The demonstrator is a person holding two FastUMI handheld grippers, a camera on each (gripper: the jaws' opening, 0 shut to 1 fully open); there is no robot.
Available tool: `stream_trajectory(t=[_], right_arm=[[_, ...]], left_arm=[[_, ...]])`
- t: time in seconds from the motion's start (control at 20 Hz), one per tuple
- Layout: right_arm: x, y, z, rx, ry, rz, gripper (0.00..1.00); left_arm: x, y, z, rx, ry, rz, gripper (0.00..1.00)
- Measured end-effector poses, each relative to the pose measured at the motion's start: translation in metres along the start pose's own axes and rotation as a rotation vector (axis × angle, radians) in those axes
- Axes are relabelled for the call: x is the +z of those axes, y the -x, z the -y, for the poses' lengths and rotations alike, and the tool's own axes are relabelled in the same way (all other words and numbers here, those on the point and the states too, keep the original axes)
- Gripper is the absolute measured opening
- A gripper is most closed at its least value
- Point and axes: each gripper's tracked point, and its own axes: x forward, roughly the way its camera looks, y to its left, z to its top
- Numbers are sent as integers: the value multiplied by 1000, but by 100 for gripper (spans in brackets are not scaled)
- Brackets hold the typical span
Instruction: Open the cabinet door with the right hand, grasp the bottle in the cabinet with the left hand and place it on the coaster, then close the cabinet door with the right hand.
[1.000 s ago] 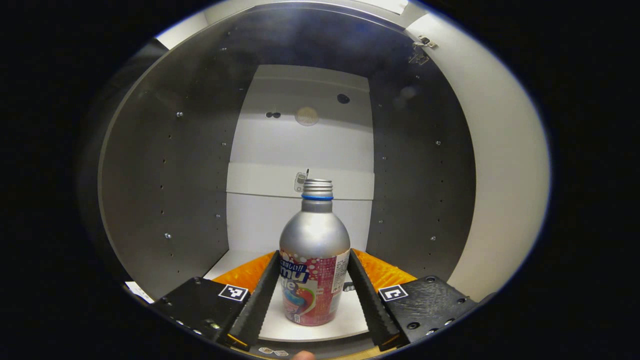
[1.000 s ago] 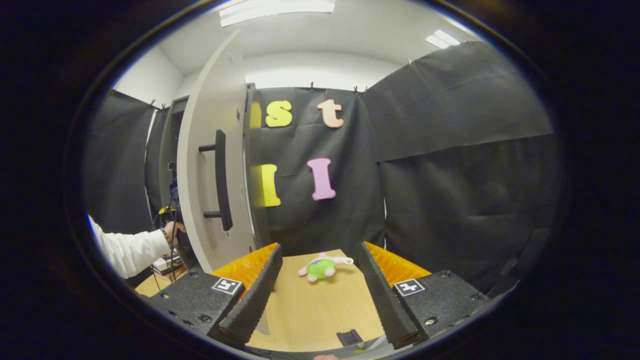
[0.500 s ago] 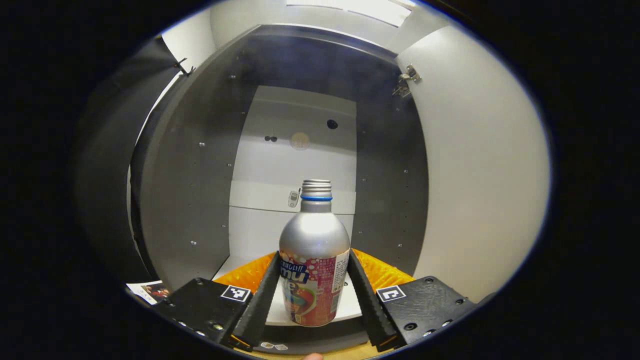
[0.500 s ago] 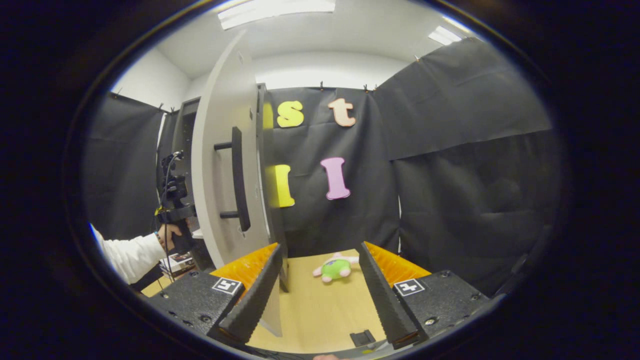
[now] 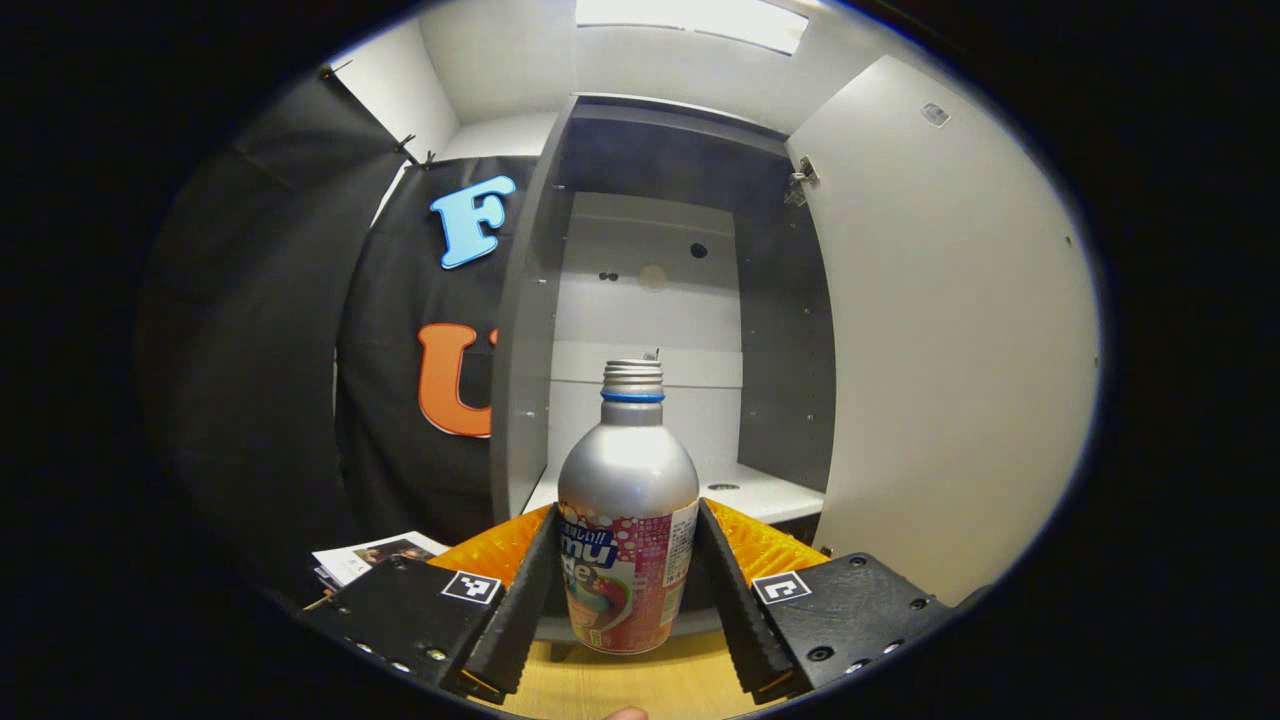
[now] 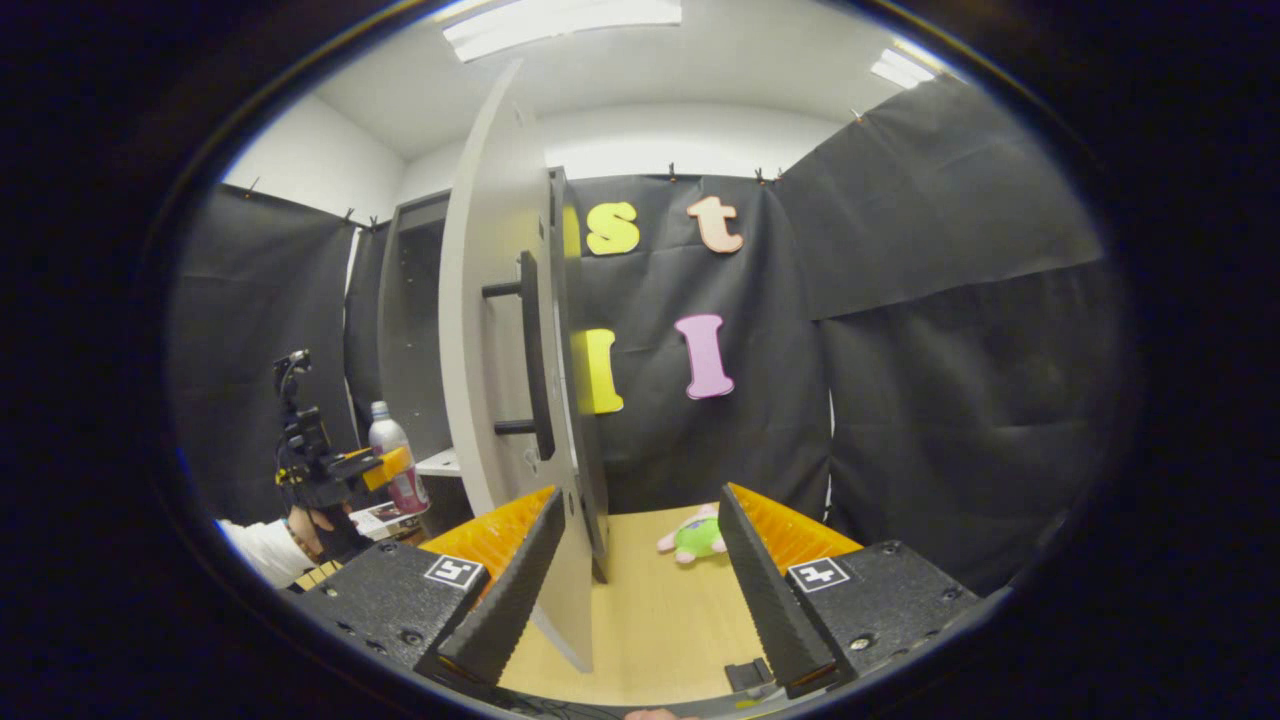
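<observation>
A black-curtained booth holds a wooden table [image 6: 650, 610] and a grey cabinet [image 5: 640, 300] with its door [image 5: 950, 350] swung wide. The left gripper [image 5: 628, 590], held level in front of the cabinet, clamps the upright bottle [image 5: 628, 520] between both fingers above the table. The right gripper [image 6: 640, 580] points past the door's edge, jaws spread and empty, near a plush toy [image 6: 695, 535].

Left gripper view facing cabinet [image 5: 640, 300] interior; right gripper view beside door [image 6: 490, 300].
</observation>
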Motion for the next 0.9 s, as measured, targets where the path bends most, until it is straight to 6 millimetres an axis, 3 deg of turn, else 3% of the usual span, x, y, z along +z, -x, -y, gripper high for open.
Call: stream_trajectory(t=[0.35, 0.6, 0.9], right_arm=[[13, 11, -10, 1, 33, 2, 96], [26, 16, -23, -4, 22, 21, 96], [30, 17, -29, -34, 64, -8, 96]], left_arm=[[-89, 72, -28, 107, -26, -86, 76], [-138, 95, -50, 205, -29, -86, 77], [-197, 107, -55, 244, -50, -141, 76]])
